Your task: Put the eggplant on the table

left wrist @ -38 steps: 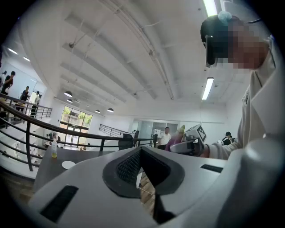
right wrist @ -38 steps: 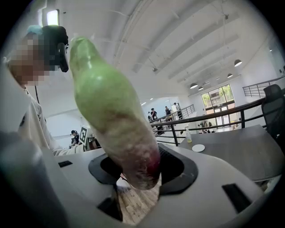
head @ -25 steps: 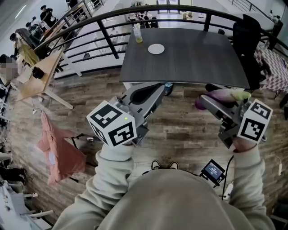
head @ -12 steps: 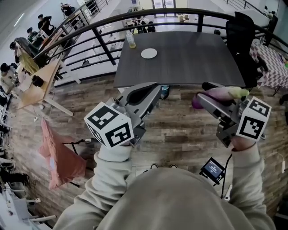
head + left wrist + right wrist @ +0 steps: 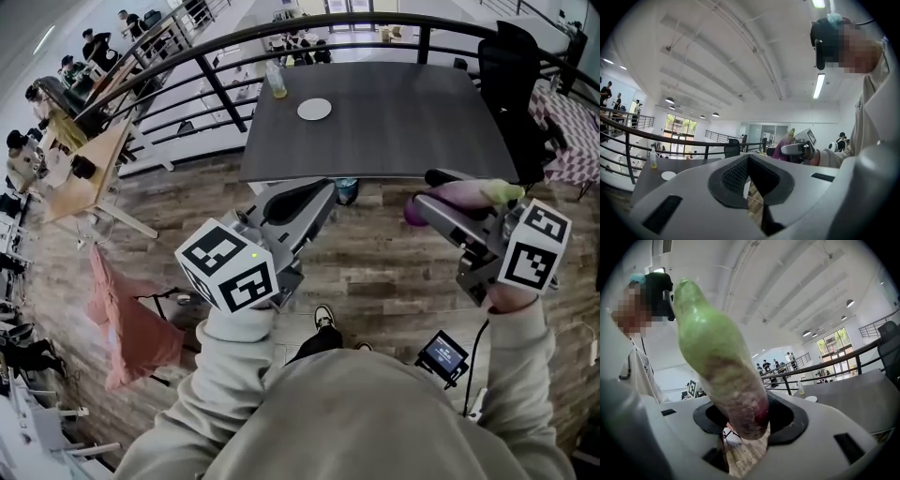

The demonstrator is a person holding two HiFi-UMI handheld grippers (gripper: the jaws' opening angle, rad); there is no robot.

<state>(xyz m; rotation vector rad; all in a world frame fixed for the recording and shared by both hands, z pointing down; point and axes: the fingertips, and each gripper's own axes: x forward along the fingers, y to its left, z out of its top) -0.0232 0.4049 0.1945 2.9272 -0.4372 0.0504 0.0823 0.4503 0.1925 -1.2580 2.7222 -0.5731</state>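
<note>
**Right gripper.** The right gripper (image 5: pixel 743 422) is closed on the eggplant (image 5: pixel 717 362). The eggplant is clamped between the two dark pads, with nothing else in the jaws. In the head view the right gripper (image 5: pixel 427 193) is held level, and its marker cube (image 5: pixel 536 248) is seen at the rear. The eggplant (image 5: pixel 464 195) is carried in the air, with its purple end ahead of the jaw tips and its green stem end back toward the cube. It is not on the table (image 5: pixel 394 127). It is positioned over the wooden floor (image 5: pixel 375 272), just short of the table's near edge.

**Left gripper.** The left gripper (image 5: pixel 749 161) is closed, its pads are met at the tips, and nothing is held. In the head view the left gripper (image 5: pixel 323 192) is pointed toward the table's near edge, well apart from the eggplant.

**Surroundings.** A white plate (image 5: pixel 314 109) and a bottle (image 5: pixel 276 82) are located near the far left corner of the dark table. A black chair (image 5: pixel 516 84) is placed at its right side. A curved black railing (image 5: pixel 187 52) is run behind the table. A pink cloth (image 5: pixel 127 319) is seen on the floor at the left.
</note>
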